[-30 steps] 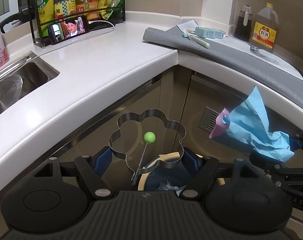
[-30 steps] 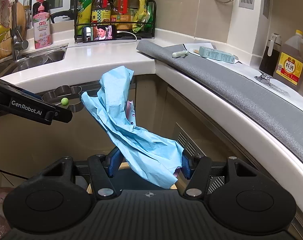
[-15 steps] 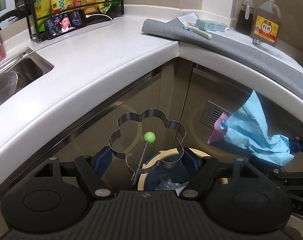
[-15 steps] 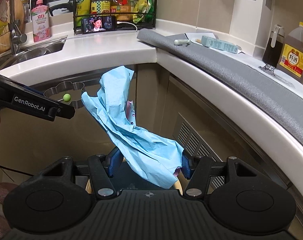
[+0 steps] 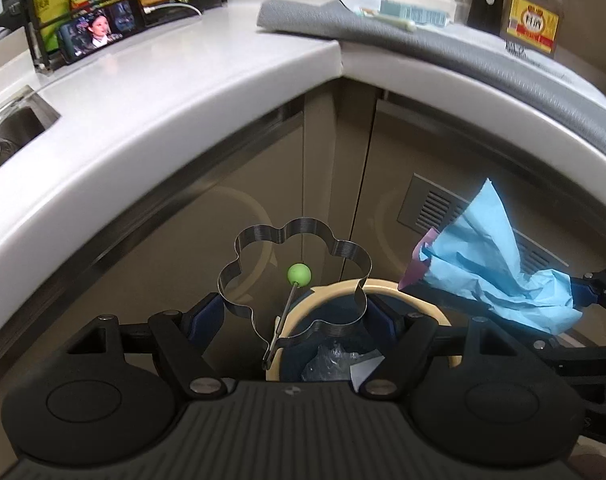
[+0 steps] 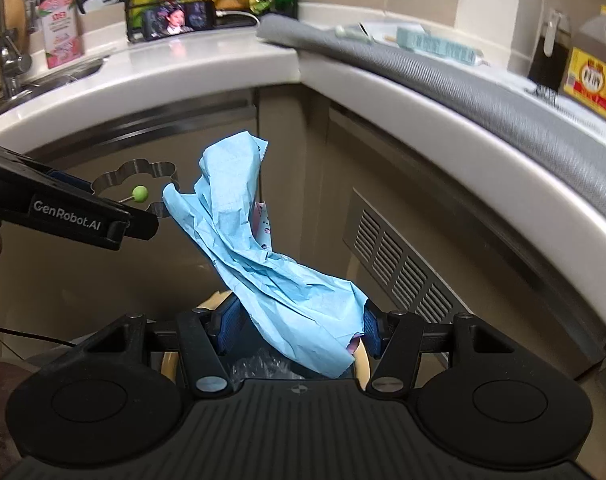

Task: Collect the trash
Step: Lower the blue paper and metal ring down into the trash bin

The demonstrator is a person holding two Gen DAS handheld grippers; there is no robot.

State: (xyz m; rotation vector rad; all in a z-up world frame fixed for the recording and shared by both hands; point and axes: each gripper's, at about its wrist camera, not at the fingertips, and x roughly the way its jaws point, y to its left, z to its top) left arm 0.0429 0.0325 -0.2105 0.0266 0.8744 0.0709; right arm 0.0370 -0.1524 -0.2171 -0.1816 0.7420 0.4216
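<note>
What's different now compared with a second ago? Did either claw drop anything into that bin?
Both claws have sunk toward the trash bin: the countertop has slid upward in both views and more of the bin's rim shows. Nothing was let go. The left claw still holds the flower-shaped metal ring, and the right claw still clamps the crumpled blue paper. Neither grip changed.

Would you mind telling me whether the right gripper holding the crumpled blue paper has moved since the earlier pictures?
Yes. The right gripper with the crumpled blue paper has sunk: the white countertop edge now sits higher, above the paper's top.
</note>
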